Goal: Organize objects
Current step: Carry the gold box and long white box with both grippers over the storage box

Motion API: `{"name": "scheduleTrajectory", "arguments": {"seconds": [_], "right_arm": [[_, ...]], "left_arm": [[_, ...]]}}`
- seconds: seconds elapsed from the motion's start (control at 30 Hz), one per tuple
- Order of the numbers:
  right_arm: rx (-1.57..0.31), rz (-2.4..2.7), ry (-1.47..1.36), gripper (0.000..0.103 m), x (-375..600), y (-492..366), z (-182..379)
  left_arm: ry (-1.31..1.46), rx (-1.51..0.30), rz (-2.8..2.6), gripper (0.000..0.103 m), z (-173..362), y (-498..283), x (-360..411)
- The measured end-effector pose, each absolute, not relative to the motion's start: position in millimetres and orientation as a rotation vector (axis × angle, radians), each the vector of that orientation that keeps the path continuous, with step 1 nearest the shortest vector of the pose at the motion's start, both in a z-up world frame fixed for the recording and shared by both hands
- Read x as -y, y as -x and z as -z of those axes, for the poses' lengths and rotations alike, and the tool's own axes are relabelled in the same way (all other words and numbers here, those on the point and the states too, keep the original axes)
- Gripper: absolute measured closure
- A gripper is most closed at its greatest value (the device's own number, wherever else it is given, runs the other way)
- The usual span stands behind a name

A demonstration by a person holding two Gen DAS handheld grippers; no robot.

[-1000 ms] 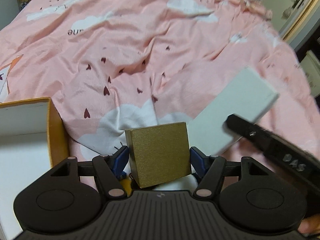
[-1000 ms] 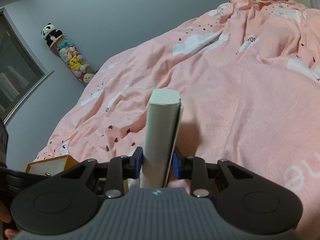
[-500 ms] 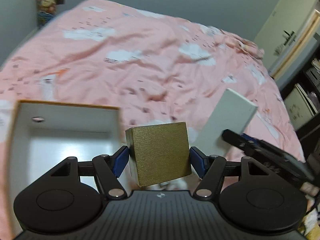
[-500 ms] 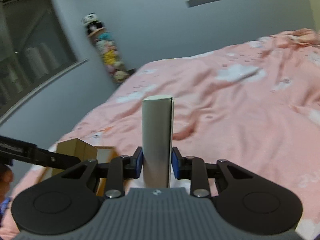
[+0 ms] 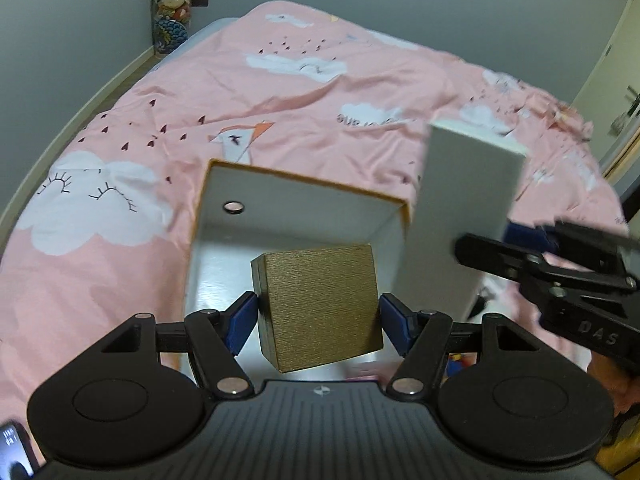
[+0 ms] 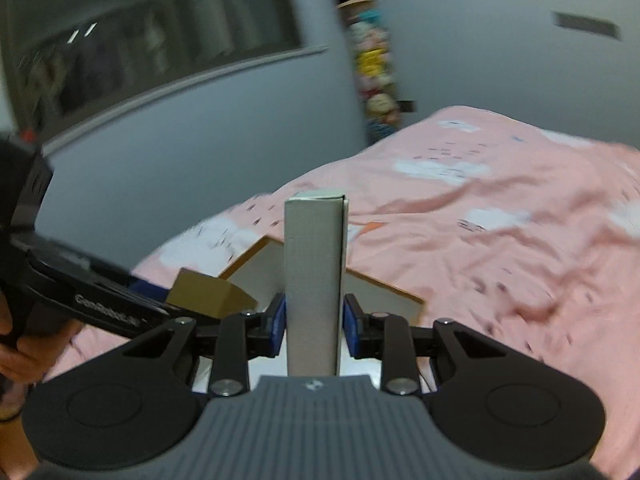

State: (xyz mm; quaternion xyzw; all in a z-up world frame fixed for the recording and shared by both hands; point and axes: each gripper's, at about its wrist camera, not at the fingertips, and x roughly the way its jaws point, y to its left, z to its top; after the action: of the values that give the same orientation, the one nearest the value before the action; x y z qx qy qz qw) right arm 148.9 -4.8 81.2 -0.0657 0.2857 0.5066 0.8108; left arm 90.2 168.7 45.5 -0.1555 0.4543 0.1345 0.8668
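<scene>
My left gripper (image 5: pixel 319 317) is shut on a gold box (image 5: pixel 320 312) and holds it over the open storage box (image 5: pixel 304 196), which has an orange rim and white inside. My right gripper (image 6: pixel 315 326) is shut on a tall grey-white box (image 6: pixel 314 280), held upright. In the left wrist view that grey-white box (image 5: pixel 460 216) stands just right of the storage box's right wall, with the right gripper (image 5: pixel 560 276) gripping its side. In the right wrist view the gold box (image 6: pixel 208 294) and the left gripper show at the left, over the storage box (image 6: pixel 384 292).
The storage box rests on a bed with a pink quilt (image 5: pixel 120 152) printed with clouds and hearts. A hanging column of plush toys (image 5: pixel 172 4) is at the wall behind the bed. A door (image 5: pixel 620 92) is at the far right. A window (image 6: pixel 160 52) is on the left wall.
Both grippers have swung left toward the storage box with their boxes. The gold box now hangs over the box's inside, and the grey-white box has come up beside its right wall.
</scene>
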Motion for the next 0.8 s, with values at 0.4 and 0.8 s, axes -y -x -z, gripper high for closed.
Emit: {"name": "scheduleTrajectory", "arguments": {"seconds": [0.4,0.8], "right_arm": [[-0.508,-1.116,0.720,0.072,-92.2,-158.2,-20.5],[-0.402,-1.168,1.039,0.072,-128.8,-156.6,25.9]], "left_arm": [[0.269,-1.045,-0.343,0.027,1.2,-111.9,-192.8],[0.318,-1.069,-0.332,0.027,9.8,-113.0,-208.4]]}}
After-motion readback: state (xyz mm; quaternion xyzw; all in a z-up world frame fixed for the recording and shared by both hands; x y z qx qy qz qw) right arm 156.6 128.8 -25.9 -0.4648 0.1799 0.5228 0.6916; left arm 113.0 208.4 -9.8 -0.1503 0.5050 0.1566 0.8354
